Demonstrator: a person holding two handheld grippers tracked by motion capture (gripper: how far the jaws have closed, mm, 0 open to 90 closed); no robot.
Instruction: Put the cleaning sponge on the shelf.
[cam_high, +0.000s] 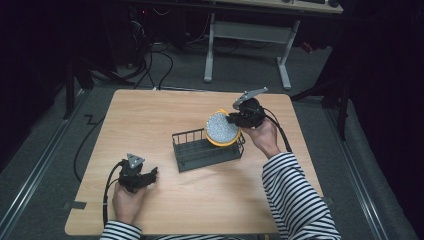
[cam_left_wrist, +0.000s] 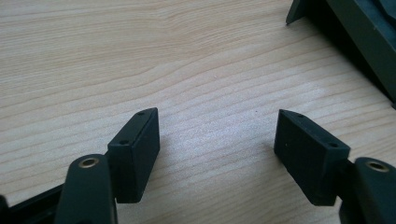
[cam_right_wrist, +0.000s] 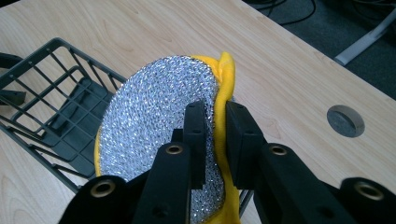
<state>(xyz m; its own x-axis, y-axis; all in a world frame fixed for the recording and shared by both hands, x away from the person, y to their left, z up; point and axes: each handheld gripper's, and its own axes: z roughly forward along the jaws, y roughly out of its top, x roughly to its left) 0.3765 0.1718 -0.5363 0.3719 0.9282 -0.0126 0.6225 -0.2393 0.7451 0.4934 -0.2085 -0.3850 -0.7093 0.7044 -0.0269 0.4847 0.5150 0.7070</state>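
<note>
A round scouring pad (cam_high: 221, 128) with a silver mesh face and yellow backing (cam_right_wrist: 154, 126) hangs on edge over the right end of a dark wire basket (cam_high: 200, 152). My right gripper (cam_high: 235, 119) is shut on the pad's rim, one fingertip (cam_right_wrist: 194, 122) on the silver face and the other on the yellow side. The left gripper (cam_high: 150, 175) rests low on the table near the front left, held in a hand. Its jaws stand wide apart over bare wood (cam_left_wrist: 215, 135) with nothing between them.
The wire basket (cam_right_wrist: 42, 79) sits mid-table, and a dark corner of it (cam_left_wrist: 355, 32) lies just right of the left gripper. A round cable hole (cam_right_wrist: 345, 120) marks the tabletop. Beyond the table stand desk legs (cam_high: 285, 55) and floor cables.
</note>
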